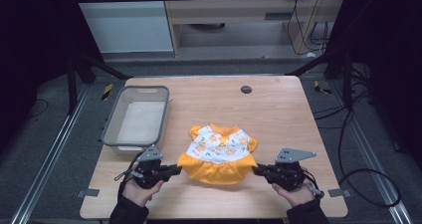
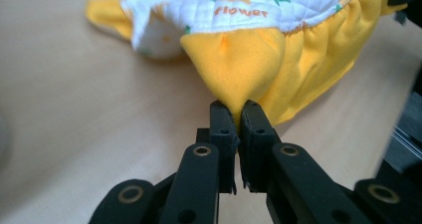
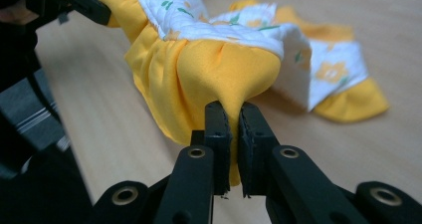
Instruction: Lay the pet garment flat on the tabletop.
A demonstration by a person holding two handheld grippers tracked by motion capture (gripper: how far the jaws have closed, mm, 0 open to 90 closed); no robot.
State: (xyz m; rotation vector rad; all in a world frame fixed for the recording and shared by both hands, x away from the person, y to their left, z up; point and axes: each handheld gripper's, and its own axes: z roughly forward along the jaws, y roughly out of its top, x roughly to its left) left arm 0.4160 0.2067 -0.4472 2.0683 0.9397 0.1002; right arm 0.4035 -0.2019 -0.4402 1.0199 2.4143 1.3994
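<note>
Baby dress (image 1: 217, 154) | on the wooden table (image 1: 278, 109), stretched between both grippers | left gripper (image 2: 238, 115) clamped on one yellow skirt corner, right gripper (image 3: 235, 115) clamped on the other | step: hem gripped, likely for folding | next: lift both corners evenly, carry toward collar | white quilted floral bodice, gathered yellow skirt

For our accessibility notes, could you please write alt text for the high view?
Two hand-held grippers pinch the bottom corners of a small yellow and white dress on a wooden table: left gripper, right gripper. A grey bin sits at the left.
</note>
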